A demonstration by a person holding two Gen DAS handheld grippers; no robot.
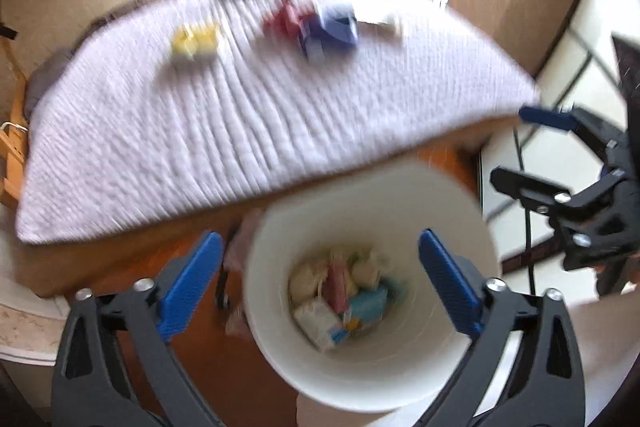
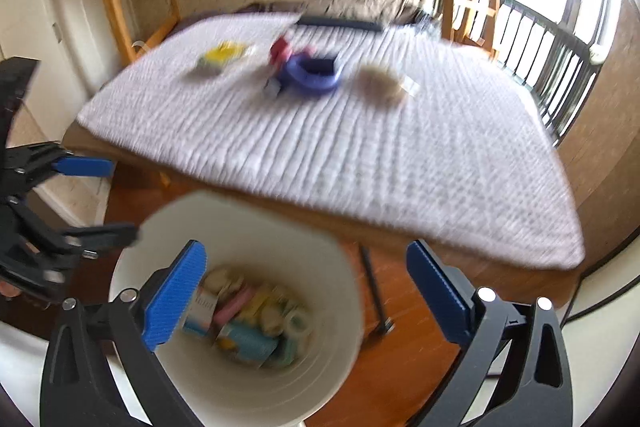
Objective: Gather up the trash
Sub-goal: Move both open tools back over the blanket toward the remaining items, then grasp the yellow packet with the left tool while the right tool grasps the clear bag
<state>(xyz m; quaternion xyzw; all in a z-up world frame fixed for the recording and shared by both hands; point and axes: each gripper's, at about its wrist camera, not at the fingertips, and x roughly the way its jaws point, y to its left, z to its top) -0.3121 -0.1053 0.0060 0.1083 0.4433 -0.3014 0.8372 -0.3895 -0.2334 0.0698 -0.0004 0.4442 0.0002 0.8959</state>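
- The bed (image 1: 280, 115), spread with a white ribbed cover, is seen filling the upper half of both views, with wooden floor (image 2: 400, 359) shown below its near edge.
- A white bin (image 1: 372, 359) is found standing on the floor just before the bed's near edge, directly under both tools; wrappers and small packets are heaped at its bottom.
- The left tool (image 1: 320, 287) is held spread wide above the bin's mouth, nothing between its blue pads.
- The right tool (image 2: 306, 295) is likewise held released and empty over the bin, its left pad seen against the inner wall, though contact cannot be told through the blur.
- Trash is still left on the bed cover: a purple-blue piece (image 2: 312, 73) in the middle with a red scrap (image 2: 282, 51) touching it, a yellow wrapper (image 1: 194, 43) well apart on the left, and a pale crumpled piece (image 2: 380, 83) near on the right.
- All of it lies straight ahead and beyond the bin, towards the far half of the bed, so a forward reach over the bin is judged to be called for.
- The yellow wrapper is judged nearer the left tool, the pale piece nearer the right; long axes cannot be read through the blur.
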